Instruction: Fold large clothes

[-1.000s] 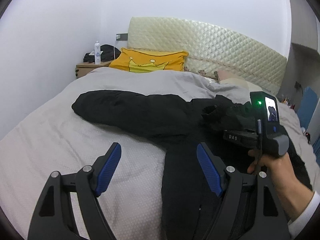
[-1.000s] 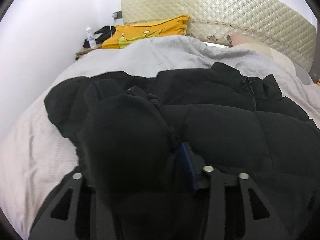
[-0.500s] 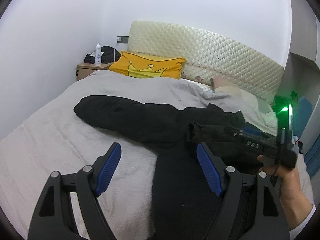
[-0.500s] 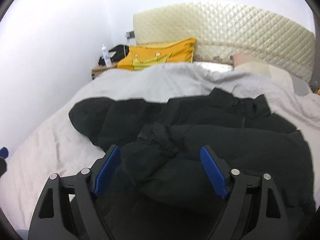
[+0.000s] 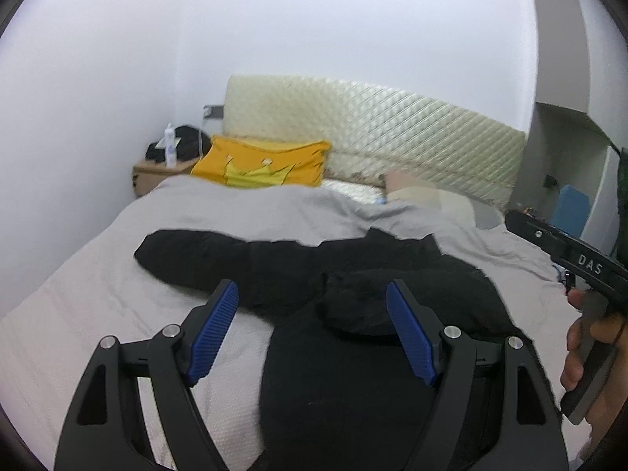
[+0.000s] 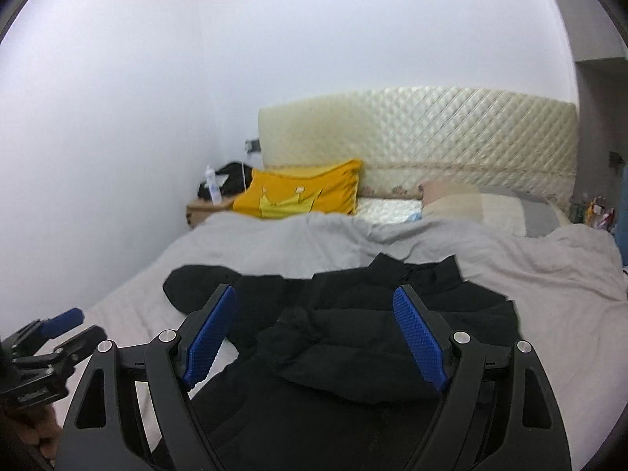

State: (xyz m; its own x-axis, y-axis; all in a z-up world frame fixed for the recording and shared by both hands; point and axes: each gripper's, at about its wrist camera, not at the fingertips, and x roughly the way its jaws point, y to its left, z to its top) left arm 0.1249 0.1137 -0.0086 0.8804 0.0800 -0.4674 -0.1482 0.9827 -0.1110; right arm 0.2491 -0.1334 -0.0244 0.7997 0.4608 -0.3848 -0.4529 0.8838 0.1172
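Note:
A black puffer jacket (image 5: 353,282) lies on the grey bed (image 5: 98,302); it also shows in the right wrist view (image 6: 353,337). One sleeve (image 5: 204,259) stretches out to the left. The other sleeve (image 5: 376,302) is folded across the body. My left gripper (image 5: 312,314) is open and empty, held above the jacket's near part. My right gripper (image 6: 314,318) is open and empty, above the folded sleeve (image 6: 314,337). The right gripper's body (image 5: 569,259) shows at the right edge of the left wrist view. The left gripper's blue pads (image 6: 62,318) show at the lower left of the right wrist view.
A yellow pillow (image 5: 263,167) and a quilted cream headboard (image 5: 392,129) are at the bed's far end. A beige pillow (image 6: 471,204) lies at the far right. A wooden nightstand (image 5: 157,172) with a bottle (image 5: 169,151) stands at the back left, by the white wall.
My right gripper opened, let go of the sleeve, and pulled up and back; the sleeve now lies folded across the jacket body. My left gripper rose and drew back a little.

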